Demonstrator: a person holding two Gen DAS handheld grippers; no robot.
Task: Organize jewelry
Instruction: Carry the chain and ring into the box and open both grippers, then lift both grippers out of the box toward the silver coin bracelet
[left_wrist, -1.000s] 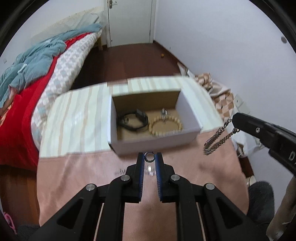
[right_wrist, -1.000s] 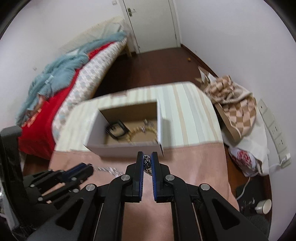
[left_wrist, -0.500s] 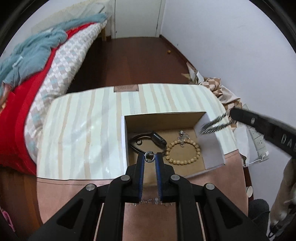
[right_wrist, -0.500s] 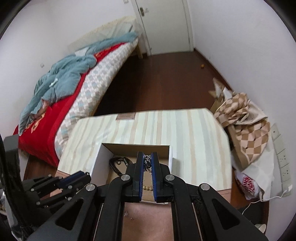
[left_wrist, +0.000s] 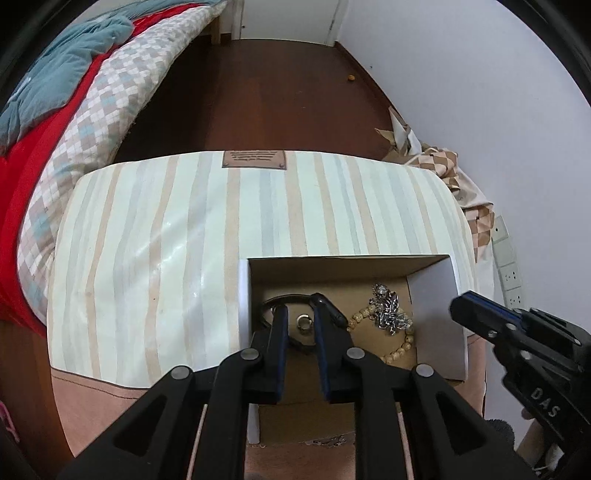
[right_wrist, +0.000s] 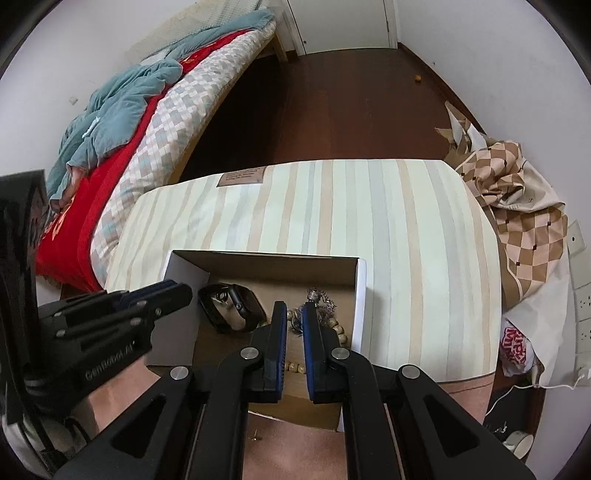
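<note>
Small silver metal ring (left_wrist: 303, 322) is seen loose between the just-opened jaws of the left gripper (left_wrist: 300, 314), over the open cardboard box (left_wrist: 436, 273) (right gripper (right_wrist: 294, 314) clenched, empty).

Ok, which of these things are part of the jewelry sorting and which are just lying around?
Job: cardboard box, ring, bead bracelet, silver chain, black watch, small metal piece in front of the box.
Lying about: blue blanket, checked cloth, wall sockets, printed bag.
</note>
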